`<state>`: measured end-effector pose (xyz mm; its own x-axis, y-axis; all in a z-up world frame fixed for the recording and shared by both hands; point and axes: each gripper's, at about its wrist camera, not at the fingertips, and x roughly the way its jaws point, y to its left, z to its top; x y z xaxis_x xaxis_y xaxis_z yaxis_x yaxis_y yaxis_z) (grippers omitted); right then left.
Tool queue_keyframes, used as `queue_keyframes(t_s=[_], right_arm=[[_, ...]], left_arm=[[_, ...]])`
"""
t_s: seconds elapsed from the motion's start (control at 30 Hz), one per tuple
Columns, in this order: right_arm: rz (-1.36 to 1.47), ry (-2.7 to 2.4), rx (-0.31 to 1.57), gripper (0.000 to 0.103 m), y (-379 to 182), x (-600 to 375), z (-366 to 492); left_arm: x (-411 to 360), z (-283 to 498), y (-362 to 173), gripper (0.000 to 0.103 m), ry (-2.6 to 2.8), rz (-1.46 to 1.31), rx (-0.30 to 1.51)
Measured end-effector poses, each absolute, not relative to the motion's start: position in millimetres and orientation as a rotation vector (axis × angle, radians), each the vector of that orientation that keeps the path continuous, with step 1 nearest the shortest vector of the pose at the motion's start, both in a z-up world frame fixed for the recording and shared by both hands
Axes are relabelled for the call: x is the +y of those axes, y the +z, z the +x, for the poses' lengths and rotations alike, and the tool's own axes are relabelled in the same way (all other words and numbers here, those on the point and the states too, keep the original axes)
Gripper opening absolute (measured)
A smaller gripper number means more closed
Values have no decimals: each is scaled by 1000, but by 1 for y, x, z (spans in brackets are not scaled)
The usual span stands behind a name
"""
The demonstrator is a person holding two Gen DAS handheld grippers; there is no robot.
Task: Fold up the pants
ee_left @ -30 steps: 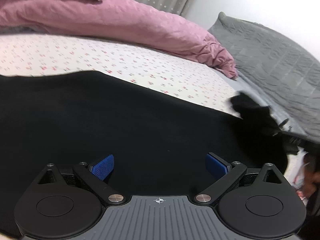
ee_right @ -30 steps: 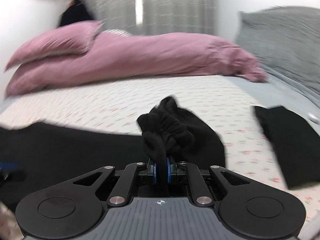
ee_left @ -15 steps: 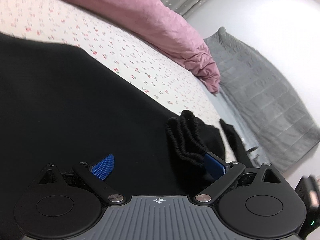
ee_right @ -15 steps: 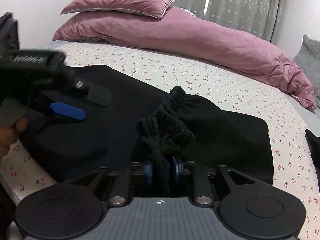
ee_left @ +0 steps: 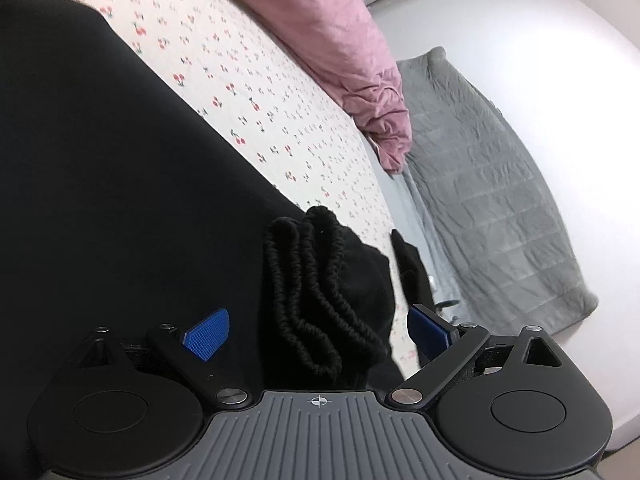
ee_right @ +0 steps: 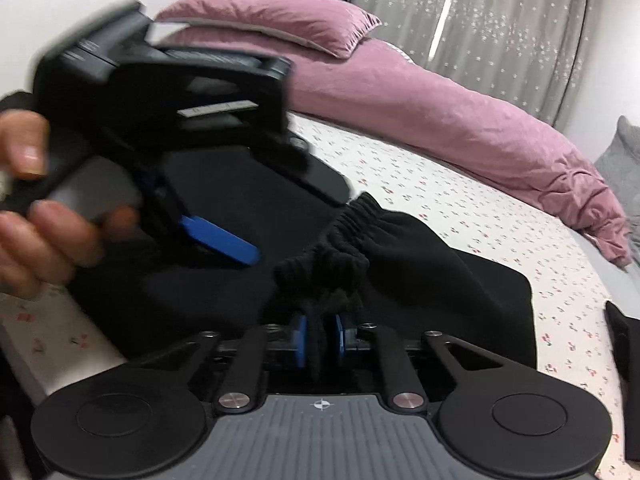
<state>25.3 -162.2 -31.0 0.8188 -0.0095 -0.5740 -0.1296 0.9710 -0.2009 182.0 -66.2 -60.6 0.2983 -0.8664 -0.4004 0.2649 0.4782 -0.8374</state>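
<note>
Black pants (ee_left: 120, 200) lie spread on the cherry-print bed sheet (ee_left: 280, 128). Their elastic waistband (ee_left: 316, 280) is bunched into ridged folds. My left gripper (ee_left: 320, 314) is open, its blue pads wide apart on either side of that bunch without pressing it. In the right wrist view the waistband (ee_right: 344, 236) rises from my right gripper (ee_right: 320, 336), whose jaws are closing, with the pads pinching black fabric. A hand (ee_right: 36, 232) holds the left gripper (ee_right: 298, 226) just left of the bunch, blurred.
A pink duvet (ee_right: 460, 120) and pillow (ee_right: 280, 16) lie along the far side of the bed. A grey quilted blanket (ee_left: 480, 184) hangs at the right. Another dark folded garment (ee_right: 624, 344) lies at the right edge. Curtains (ee_right: 500, 20) hang behind.
The left gripper has come in over the pants until the bunched waistband stands between its open pads. The right gripper loosened briefly, then closed again on the fabric. Both views have rolled.
</note>
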Motion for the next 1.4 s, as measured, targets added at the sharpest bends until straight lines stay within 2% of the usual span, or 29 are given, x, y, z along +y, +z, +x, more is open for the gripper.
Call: queue_keyframes(t_s=[0.07, 0.17, 0.23, 0.33, 0.5, 0.63, 0.87, 1.17, 1.27, 1.4], right_arm=[[-225, 92, 596, 11, -26, -163, 20], [-209, 141, 600, 11, -24, -165, 18], [-216, 181, 604, 14, -22, -162, 16], [-240, 224, 611, 23, -19, -158, 11], [-116, 307, 569, 30, 4, -174, 0], [7, 333, 521, 42, 16, -192, -1], [25, 228, 602, 42, 7, -188, 26], [-16, 220, 636, 49, 3, -164, 47], [-25, 224, 644, 61, 1, -156, 55], [-52, 246, 649, 62, 1, -142, 64]], left_arm=[[-73, 186, -62, 86, -855, -744, 1005], [-85, 192, -67, 64, -851, -746, 1035], [-89, 190, -68, 33, -814, -703, 1030], [-87, 187, -70, 23, -784, -678, 1016], [-74, 182, -52, 21, -768, -618, 976], [-51, 180, -36, 21, -719, -566, 955], [1, 177, -26, 21, -634, -544, 946], [71, 165, -7, 21, -529, -482, 860], [99, 164, -1, 21, -473, -484, 827], [137, 166, 4, 21, -402, -517, 800]])
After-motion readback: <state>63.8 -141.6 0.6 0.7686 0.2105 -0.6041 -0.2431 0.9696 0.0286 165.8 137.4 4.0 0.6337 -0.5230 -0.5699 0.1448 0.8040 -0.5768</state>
